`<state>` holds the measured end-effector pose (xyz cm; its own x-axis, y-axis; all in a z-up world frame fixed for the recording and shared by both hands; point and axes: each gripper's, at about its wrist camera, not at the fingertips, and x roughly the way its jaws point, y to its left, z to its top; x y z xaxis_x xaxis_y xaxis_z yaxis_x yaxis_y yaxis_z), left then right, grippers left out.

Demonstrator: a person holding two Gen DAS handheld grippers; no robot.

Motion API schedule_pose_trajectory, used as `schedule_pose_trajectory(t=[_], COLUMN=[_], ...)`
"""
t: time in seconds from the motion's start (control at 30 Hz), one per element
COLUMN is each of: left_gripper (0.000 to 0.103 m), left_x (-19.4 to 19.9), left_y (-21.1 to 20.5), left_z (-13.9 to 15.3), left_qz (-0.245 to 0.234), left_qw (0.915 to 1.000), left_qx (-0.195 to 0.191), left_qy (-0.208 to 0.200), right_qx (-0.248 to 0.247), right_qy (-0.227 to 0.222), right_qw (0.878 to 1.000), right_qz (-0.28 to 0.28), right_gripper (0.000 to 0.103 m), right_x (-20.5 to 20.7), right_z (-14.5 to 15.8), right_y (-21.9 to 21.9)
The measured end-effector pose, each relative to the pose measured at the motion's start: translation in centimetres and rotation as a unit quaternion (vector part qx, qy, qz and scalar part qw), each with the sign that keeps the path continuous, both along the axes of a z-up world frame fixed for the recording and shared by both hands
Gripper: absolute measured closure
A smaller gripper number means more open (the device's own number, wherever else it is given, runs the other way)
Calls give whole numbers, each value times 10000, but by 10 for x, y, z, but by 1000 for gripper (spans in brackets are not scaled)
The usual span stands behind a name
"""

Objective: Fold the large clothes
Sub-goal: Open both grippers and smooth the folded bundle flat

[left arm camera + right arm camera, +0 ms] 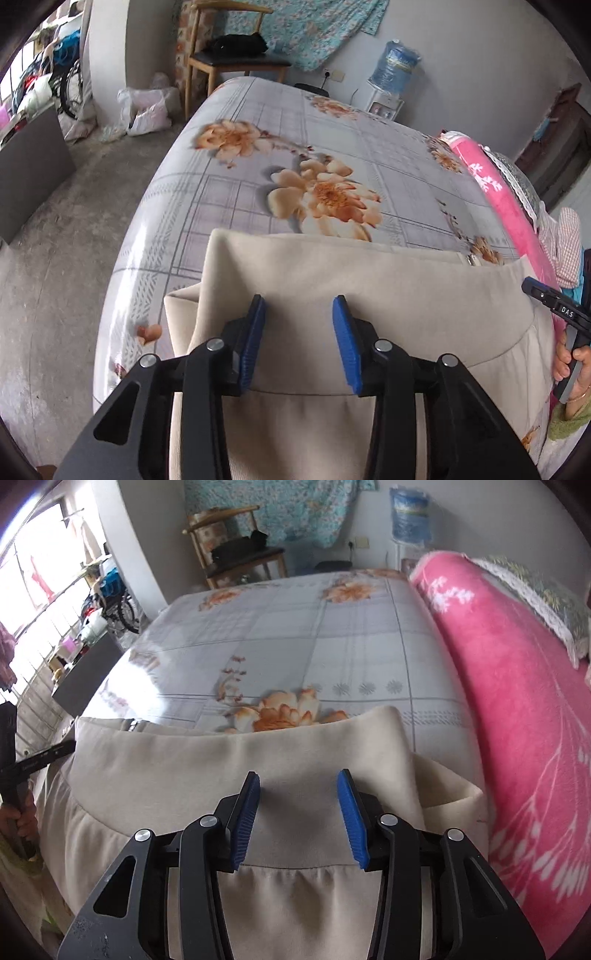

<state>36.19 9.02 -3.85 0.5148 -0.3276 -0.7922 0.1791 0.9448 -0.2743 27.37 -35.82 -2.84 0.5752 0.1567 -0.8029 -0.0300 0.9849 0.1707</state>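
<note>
- Two pairs of tongs are in my hands: my left gripper (299, 306) and my right gripper (299, 781), each with black arms and blue ribbed pads, both released, jaws apart and clasping nothing.
- Beneath both lies the large beige knit garment (369, 288), folded over on itself, with a gathered seam running across just under the pads; cloth shows in the gap between each pair of pads, but the pads do not press it.
- It rests on the grey checked bedsheet with orange flowers (295, 147), which stretches away ahead of the tongs.
- A small metal zip pull (472, 260) peeks out at the garment's far edge.
- From the left view, my right tongs appear at the right edge, and white letters "DAS" (567, 311) can be read on their black body.
- Right of my right tongs lies a pink fleece blanket with white patterns (517, 701).
- Far ahead, a blue water bottle (393, 66) sits upturned on a white dispenser; whatever is printed on it is too blurred to read.
- White plastic bags (144, 110) slump on the floor far to the left, contents unclear.
</note>
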Motion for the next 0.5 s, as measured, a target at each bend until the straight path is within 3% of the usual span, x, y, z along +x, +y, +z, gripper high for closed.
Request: schedule_pose_trajectory(t=[0.03,0.1,0.2,0.3,0.37,0.43,0.5], left_gripper=[66,66,66,65,62,62,62], left_x=[-3,-11,-37,-74,-98,-114,-120], left_y=[6,16,30,34,26,16,12], left_z=[2,10,28,42,40,23,-3], left_qz=[110,341,412,0,-355,-547,-444], left_qw=[9999,9993,9985,9989,9976,9978,9989], left_qx=[-49,112,240,-358,-507,-308,180], left_qy=[-36,-122,-287,-313,-308,-198,-18], right_qx=[59,44,-548,-158,-77,-152,-407], right_qy=[17,14,-174,-460,-519,-401,-53], right_qw=[9998,9983,9929,9972,9986,9983,9984], right_qz=[-181,-587,-1041,-570,-36,406,396], right_gripper=[84,85,70,70,69,69,72], right_x=[-1,-11,-41,-84,-108,-127,-134], right_z=[-1,6,26,44,41,27,1], right_y=[-10,-30,-46,-42,-26,-9,-6])
